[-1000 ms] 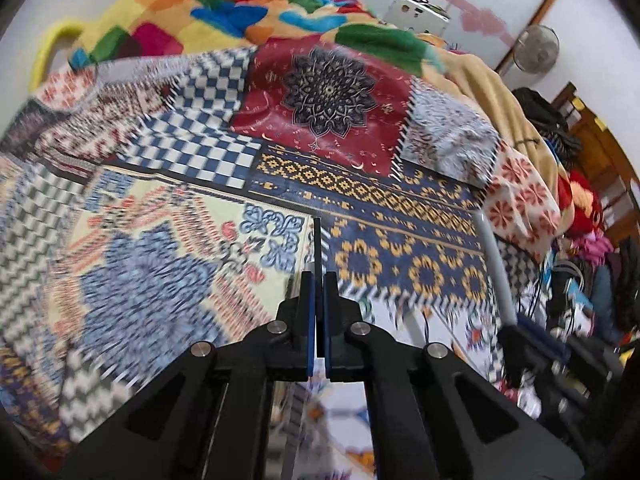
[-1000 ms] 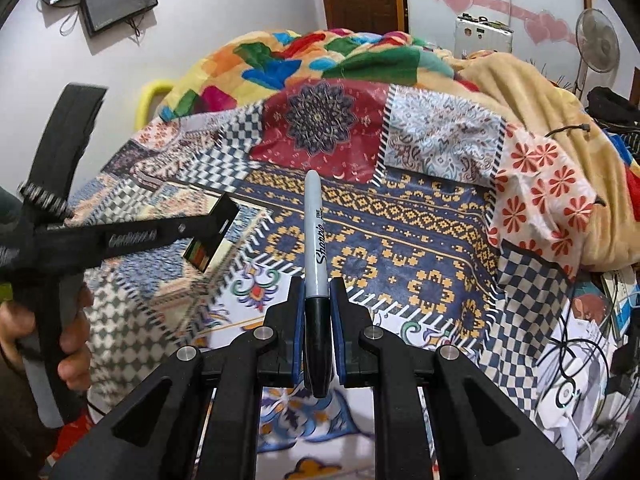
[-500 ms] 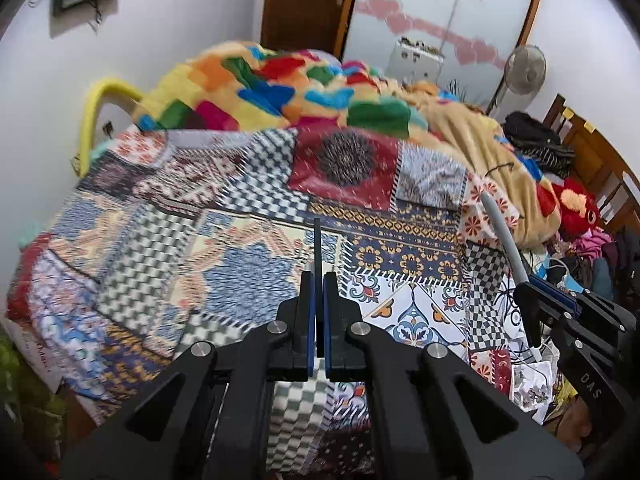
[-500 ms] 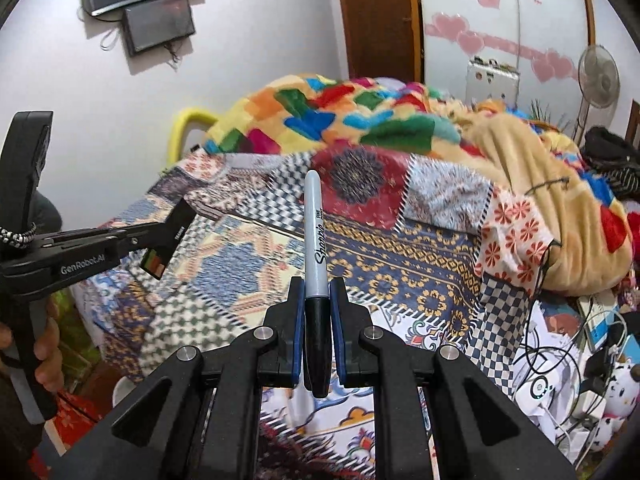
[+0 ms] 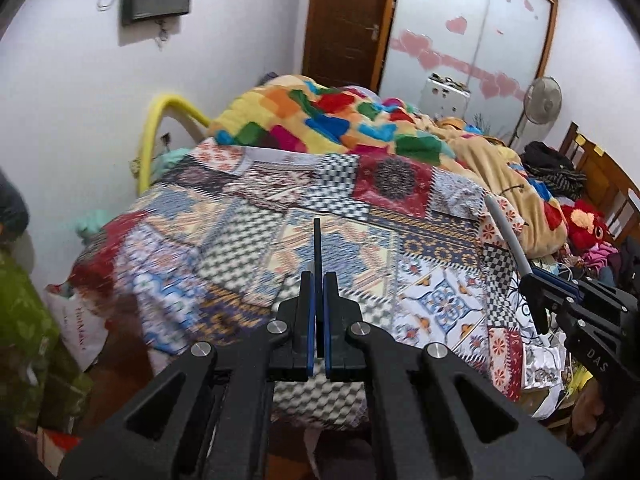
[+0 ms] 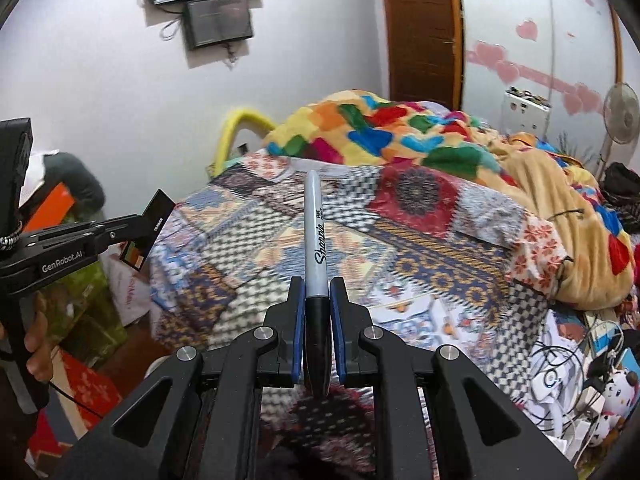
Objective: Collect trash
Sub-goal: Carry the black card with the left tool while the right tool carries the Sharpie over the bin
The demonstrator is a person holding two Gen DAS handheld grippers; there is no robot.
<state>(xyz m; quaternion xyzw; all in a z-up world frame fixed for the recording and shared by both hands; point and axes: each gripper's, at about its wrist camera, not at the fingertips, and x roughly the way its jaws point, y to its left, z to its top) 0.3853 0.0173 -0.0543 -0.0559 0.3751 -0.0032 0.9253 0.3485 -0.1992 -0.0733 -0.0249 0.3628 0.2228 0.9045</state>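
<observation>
My left gripper (image 5: 316, 280) is shut on a thin black card (image 5: 317, 248), seen edge-on and sticking up past the fingertips. In the right wrist view this card (image 6: 154, 224) shows a coloured patch, and the left gripper (image 6: 136, 232) holds it out at the left, above the bed's edge. My right gripper (image 6: 317, 284) is shut on a grey Sharpie marker (image 6: 315, 232) with a black cap, pointing forward. From the left wrist view the right gripper (image 5: 536, 280) and its marker (image 5: 506, 232) appear at the right. Both grippers hover off the near side of the patchwork bed (image 5: 240, 240).
Rumpled colourful blankets (image 5: 328, 120) cover the far half of the bed. A white plastic bag (image 5: 80, 328) and green fabric (image 5: 24, 320) lie on the floor at the left. Cables, papers and soft toys (image 6: 580, 372) crowd the right side. A hand (image 6: 36, 344) grips the left tool.
Both grippers have risen and pulled back from the bed, so the wall, door and floor now show. Each keeps its hold: card in the left, marker in the right.
</observation>
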